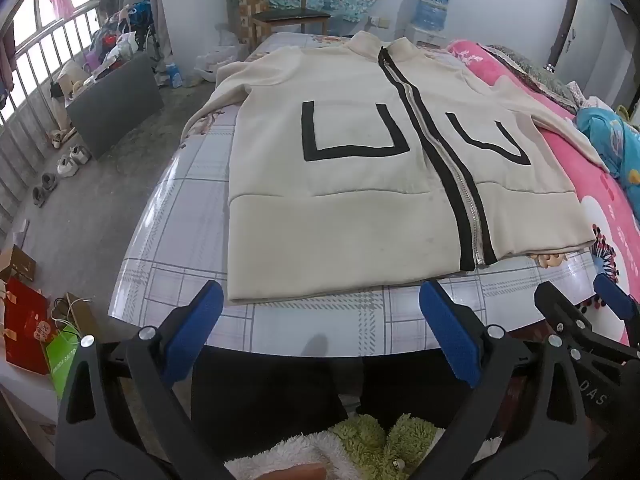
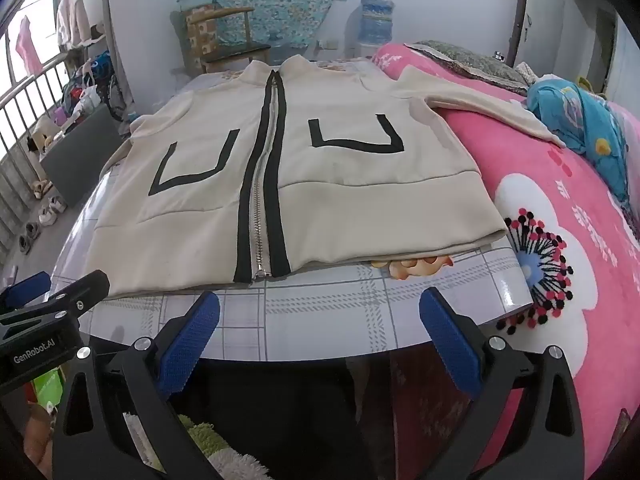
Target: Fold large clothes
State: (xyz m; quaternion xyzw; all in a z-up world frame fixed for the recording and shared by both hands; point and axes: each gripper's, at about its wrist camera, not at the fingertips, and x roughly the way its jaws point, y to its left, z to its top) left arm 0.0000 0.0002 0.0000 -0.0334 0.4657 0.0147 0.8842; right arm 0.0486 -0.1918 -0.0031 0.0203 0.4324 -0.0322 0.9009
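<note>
Jacket (image 1: 360, 200) front and centre: cream, zipped shut, lying flat and face up on the table (image 1: 180, 240) with the plaid cover, hem toward you and collar at the far end. The black-edged zipper (image 2: 262, 184) runs straight down the middle, with a black U-shaped pocket outline on either side of it. One sleeve hangs off the table's left edge; the other sleeve (image 2: 480, 104) stretches out to the right onto the pink blanket (image 2: 560, 240) of the bed beside the table.

Your left gripper (image 1: 320, 320) sits at the near table edge, just short of the hem, jaws spread wide, blue pads (image 1: 192, 332) holding nothing. Your right gripper (image 2: 320, 320) is just beside it, also wide open and empty, lined up roughly with the bottom of the zipper and short of the cloth. Each gripper shows at the edge of the other's view, so they're close together. Neither touches the jacket. Beyond the collar stands a wooden chair (image 1: 288, 12) against the wall.
</note>
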